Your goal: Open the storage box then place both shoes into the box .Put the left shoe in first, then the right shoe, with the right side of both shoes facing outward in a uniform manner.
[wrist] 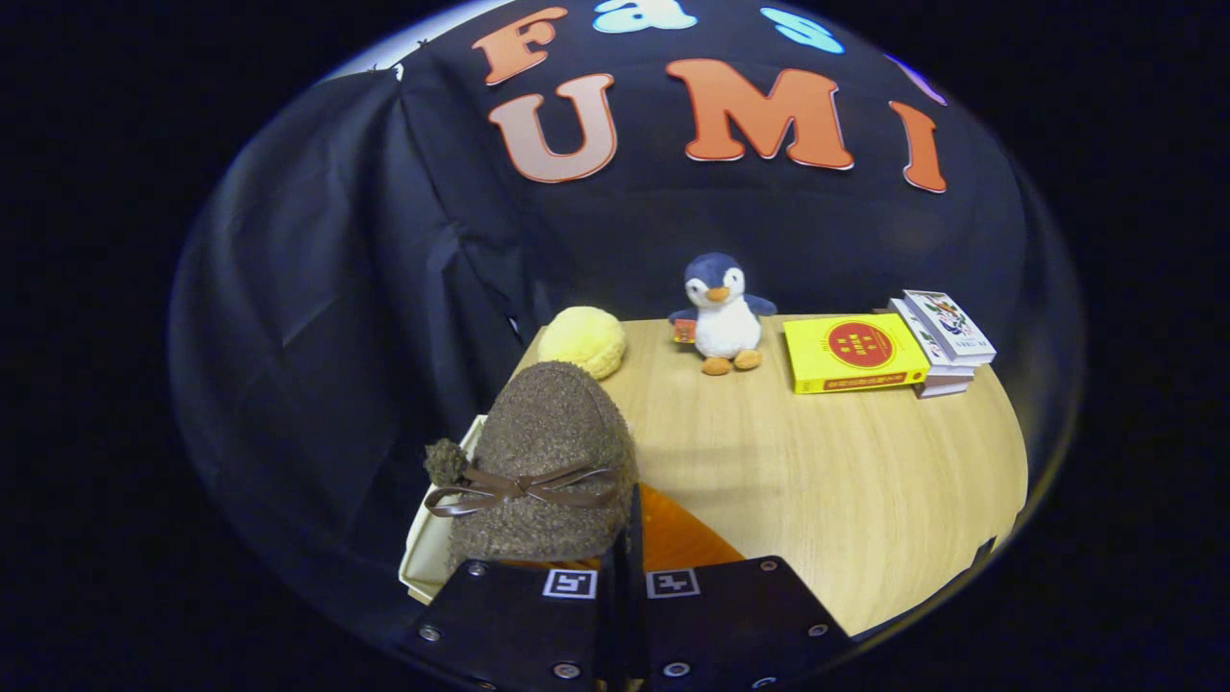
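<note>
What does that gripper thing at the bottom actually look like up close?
The gripper shows as two flat, boxy plates side by side, with only a thin slit between them. Each carries a small square black-and-white coded marker near its inner top corner, and round metal screw heads dot the corners and lower edges. No cables or sleeve are visible.

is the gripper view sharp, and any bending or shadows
Gripper view: fisheye bends the table edge into a curve; the penguin toy and yellow book look sharp; the brown shoe, pinched in the gripper, looks soft; a faint shadow band crosses the tabletop.
</note>
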`<action>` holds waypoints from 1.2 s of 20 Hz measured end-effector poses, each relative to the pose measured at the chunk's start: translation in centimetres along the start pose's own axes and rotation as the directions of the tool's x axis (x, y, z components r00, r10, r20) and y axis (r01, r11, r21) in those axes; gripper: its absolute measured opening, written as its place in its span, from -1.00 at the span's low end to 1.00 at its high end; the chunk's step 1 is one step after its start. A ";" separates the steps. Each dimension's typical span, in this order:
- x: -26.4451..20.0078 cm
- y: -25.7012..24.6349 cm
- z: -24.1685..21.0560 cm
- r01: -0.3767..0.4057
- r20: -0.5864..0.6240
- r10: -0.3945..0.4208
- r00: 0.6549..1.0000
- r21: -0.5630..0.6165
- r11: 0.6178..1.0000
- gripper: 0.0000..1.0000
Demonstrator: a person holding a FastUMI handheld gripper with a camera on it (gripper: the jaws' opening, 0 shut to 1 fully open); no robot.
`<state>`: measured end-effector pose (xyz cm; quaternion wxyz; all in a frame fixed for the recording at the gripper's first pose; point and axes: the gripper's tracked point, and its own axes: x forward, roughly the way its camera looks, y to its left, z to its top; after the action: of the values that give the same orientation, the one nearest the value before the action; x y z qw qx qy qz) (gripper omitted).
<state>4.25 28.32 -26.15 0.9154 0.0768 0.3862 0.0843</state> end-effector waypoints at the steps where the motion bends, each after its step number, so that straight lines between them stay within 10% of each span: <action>1: 0.6 1.2 -0.2 -0.006 -0.007 0.006 1.000 -0.004 1.000 -0.92; 16: 10.2 0.9 -8.6 0.235 -0.195 -0.253 0.948 -0.111 0.966 -0.83; 24: 7.8 2.2 -11.3 0.154 -0.297 -0.173 0.939 -0.084 0.984 -0.49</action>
<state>1.30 32.99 -38.88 0.8511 0.0034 0.5242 0.0301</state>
